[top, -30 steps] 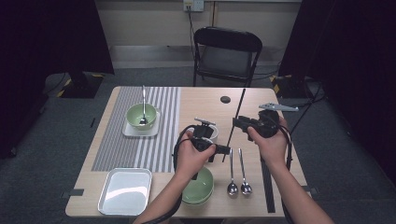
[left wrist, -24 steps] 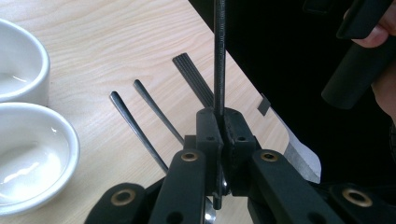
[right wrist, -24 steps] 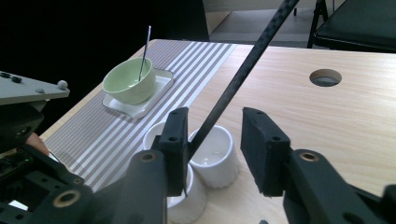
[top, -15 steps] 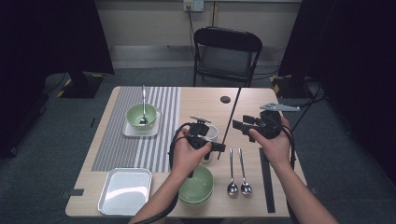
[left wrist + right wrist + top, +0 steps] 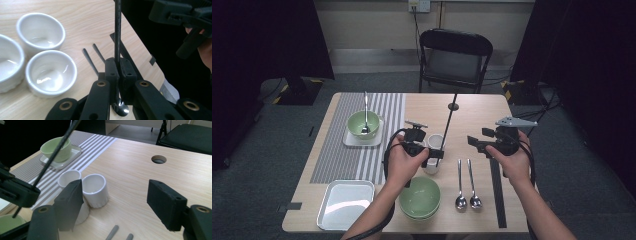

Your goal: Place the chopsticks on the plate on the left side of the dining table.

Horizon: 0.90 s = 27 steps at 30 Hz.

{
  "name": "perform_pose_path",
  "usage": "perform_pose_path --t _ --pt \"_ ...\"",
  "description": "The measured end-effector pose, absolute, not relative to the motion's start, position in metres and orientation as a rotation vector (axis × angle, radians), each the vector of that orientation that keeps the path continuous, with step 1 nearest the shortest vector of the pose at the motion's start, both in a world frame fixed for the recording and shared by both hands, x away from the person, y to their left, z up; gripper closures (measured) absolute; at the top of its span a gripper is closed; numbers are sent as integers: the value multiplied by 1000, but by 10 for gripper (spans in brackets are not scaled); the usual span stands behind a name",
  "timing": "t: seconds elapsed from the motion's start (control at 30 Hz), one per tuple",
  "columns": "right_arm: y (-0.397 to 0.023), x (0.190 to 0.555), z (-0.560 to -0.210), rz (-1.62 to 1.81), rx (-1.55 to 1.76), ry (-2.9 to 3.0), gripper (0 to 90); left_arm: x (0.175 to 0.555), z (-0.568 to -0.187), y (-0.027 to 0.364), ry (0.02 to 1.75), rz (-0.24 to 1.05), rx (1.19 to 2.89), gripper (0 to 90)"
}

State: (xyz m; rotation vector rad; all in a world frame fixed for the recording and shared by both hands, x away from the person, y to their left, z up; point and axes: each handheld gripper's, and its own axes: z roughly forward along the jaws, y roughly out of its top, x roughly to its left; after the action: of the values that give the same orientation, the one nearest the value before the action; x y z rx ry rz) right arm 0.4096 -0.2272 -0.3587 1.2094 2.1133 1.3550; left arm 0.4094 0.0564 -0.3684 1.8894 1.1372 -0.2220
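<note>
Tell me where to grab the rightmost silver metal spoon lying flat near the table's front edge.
Grip the rightmost silver metal spoon by its thin handle, toward the far end, coming from straight above and closing across its width. It lies flat with its bowl nearest the person, and the second silver spoon has its bowl crowding that end.

Third white cup behind jaw

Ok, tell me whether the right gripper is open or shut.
Open. In the right gripper view the right gripper has its jaws standing wide apart with bare table between them; they have just been opening, nothing held.
</note>
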Motion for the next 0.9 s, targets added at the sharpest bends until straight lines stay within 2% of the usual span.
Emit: perform_pose_path --t 0.37,0.9 --pt "-234 406 -370 1336 1192 2147 246 410 -363 72 1154 -194 1879 868" --pt "-233 399 -386 1289 1160 2209 245 409 -361 109 1226 -166 1827 869"
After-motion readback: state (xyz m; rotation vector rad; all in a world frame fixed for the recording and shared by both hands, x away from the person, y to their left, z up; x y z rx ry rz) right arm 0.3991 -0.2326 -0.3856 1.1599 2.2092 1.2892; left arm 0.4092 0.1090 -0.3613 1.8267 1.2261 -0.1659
